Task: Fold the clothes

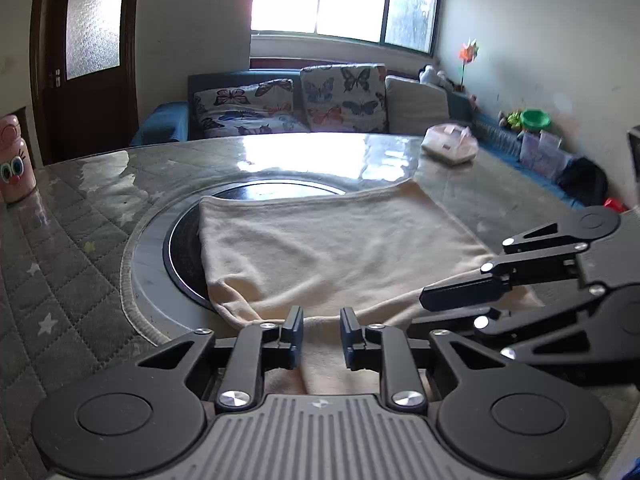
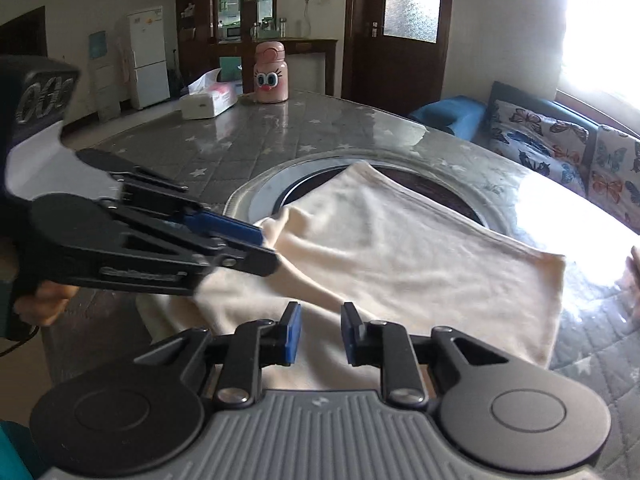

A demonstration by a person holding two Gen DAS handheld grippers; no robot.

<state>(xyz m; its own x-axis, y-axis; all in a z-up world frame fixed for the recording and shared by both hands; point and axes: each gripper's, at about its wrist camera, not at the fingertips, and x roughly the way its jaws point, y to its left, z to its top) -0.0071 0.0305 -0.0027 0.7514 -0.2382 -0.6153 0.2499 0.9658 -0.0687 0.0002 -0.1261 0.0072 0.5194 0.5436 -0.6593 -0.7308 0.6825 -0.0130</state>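
Left wrist view: one cream garment [image 1: 340, 248], two tools, left tool [image 1: 320, 334] and right tool [image 1: 460, 304], both spread

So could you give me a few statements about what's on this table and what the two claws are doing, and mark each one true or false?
1. A cream-coloured cloth lies spread on the table. True.
2. The cloth partly covers a dark round inset in the tabletop. True.
3. The left claw is clamped shut on the cloth. False: its jaws stand apart, with the cloth lying below them.
4. A pink bottle with cartoon eyes stands on the table beside a white tissue box. True.
5. The right claw is lifting the cloth high off the table. False: its jaws stand open above the cloth, which lies on the table.
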